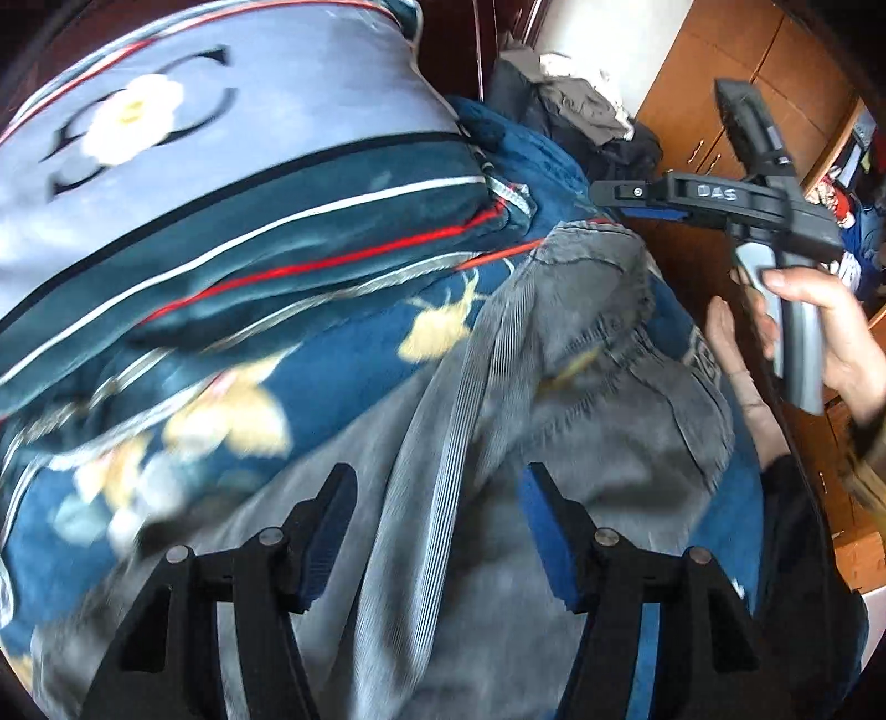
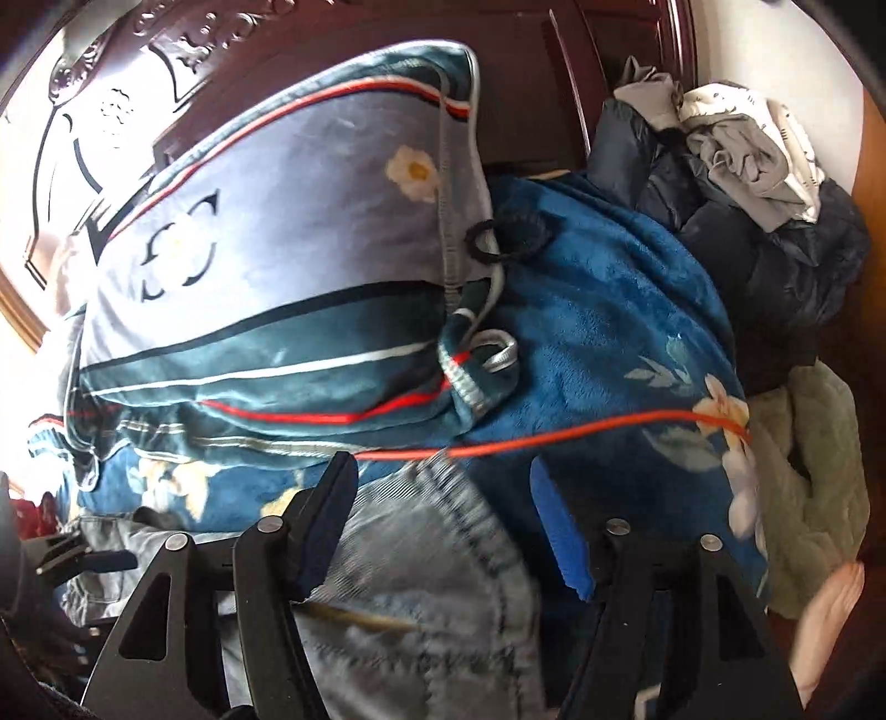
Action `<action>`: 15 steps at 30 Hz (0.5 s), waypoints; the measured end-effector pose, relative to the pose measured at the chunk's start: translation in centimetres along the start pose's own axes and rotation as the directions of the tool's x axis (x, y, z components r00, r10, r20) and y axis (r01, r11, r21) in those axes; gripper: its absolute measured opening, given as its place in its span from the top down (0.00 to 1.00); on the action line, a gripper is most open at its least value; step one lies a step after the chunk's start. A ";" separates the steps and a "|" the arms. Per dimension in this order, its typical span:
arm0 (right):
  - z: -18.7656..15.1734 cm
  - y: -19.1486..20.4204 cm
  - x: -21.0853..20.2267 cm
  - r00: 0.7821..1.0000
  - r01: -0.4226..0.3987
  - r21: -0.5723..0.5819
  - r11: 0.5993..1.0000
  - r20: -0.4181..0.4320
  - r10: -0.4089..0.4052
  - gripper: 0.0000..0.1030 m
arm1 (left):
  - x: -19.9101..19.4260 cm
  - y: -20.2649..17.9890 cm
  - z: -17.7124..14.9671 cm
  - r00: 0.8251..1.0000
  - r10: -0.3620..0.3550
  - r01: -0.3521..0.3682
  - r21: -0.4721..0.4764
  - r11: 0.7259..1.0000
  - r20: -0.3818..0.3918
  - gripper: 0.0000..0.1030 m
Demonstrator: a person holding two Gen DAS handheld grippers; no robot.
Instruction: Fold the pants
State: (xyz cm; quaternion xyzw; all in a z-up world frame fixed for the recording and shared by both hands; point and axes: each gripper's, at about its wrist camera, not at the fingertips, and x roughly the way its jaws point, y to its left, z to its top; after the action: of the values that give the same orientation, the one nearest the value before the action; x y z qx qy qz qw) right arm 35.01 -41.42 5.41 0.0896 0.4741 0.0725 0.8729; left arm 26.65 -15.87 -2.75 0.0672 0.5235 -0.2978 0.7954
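Grey denim pants (image 1: 554,421) lie spread on a blue floral blanket (image 1: 232,399) on a bed. My left gripper (image 1: 437,498) is open just above the pants, its fingers on either side of a ribbed stripe. In the right wrist view my right gripper (image 2: 443,498) is open over a seamed edge of the pants (image 2: 432,570). The right gripper also shows in the left wrist view (image 1: 714,194), held in a hand at the bed's right side, above the pants' waistband.
A grey and teal pillow (image 1: 221,183) lies at the head of the bed against a dark carved headboard (image 2: 387,33). A pile of clothes (image 2: 742,166) sits at the far right. Wooden cabinets (image 1: 736,72) stand beyond the bed. An orange cord (image 2: 554,437) crosses the blanket.
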 end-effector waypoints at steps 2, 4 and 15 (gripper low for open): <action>0.4 -0.9 1.3 0.998 -0.048 0.021 0.999 -0.040 0.049 0.36 | 2.0 -0.5 1.0 1.000 -0.008 0.008 0.000 1.000 -0.027 0.43; 0.6 -1.3 2.5 0.993 -0.080 0.029 0.996 -0.083 0.082 0.37 | 3.4 -1.2 1.4 0.999 -0.003 0.004 0.016 1.000 -0.055 0.73; -2.8 -0.4 -3.1 0.978 -0.209 -0.088 0.974 -0.015 0.208 0.90 | -1.6 -4.0 -1.6 0.995 -0.101 0.101 0.045 0.994 0.017 0.90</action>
State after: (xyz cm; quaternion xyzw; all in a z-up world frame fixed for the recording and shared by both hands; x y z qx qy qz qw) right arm 30.97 -42.20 6.33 0.0997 0.4609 0.1849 0.8622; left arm 22.71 -17.79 -1.24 0.0552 0.5118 -0.3497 0.7827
